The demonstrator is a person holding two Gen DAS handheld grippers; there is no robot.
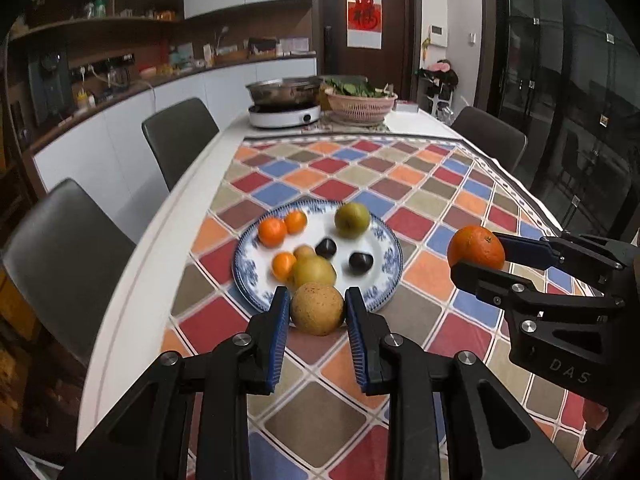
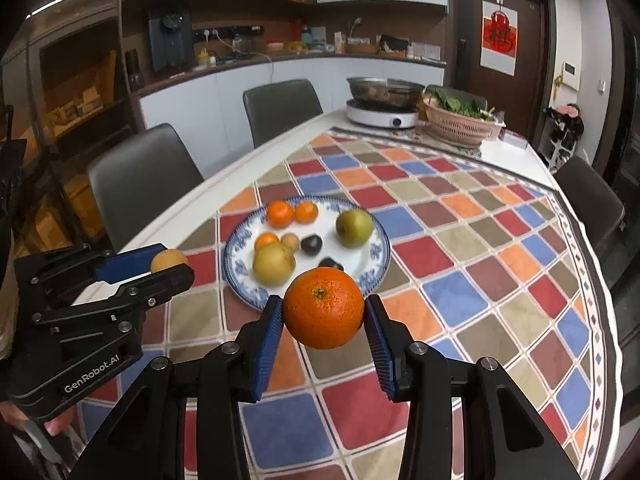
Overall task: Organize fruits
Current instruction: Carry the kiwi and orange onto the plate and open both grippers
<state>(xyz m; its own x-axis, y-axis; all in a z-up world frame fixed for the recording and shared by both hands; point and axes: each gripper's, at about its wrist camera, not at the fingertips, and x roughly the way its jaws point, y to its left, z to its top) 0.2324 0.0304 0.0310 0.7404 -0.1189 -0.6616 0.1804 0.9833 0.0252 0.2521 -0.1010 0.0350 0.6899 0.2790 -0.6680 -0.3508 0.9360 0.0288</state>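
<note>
Checked in red, blue, orange and tan diamonds, the tablecloth (image 1: pixel 420 208) covers a long white table (image 1: pixel 188 200) in a kitchen-dining room, with grey chairs (image 1: pixel 180 140) along the left side and a dark door at the far end. At the far end of the table stand a white induction cooker (image 1: pixel 285 115) carrying a steel pot (image 1: pixel 282 90) and, just beside it, a pink basket of leafy greens (image 1: pixel 360 104). On the cloth lies a blue-and-white plate (image 1: pixel 380 236) holding three small tangerines (image 1: pixel 272 232), two green-yellow pears (image 1: pixel 352 220), a small tan fruit and two dark plums (image 1: pixel 361 262). The left gripper (image 1: pixel 317 312) is clenched on a brown russet pear (image 1: pixel 317 309), its blue pads pressing both sides of the fruit, which hangs above the near rim of the plate. The right gripper (image 2: pixel 323 312) is grasping a large orange (image 2: pixel 323 307) between its blue pads, likewise lifted clear of the cloth at the plate's near edge. In the left wrist view the orange (image 1: pixel 476 248) sits to the right of the plate; in the right wrist view the brown pear (image 2: pixel 168 260) shows only partly, to the left of the plate.
</note>
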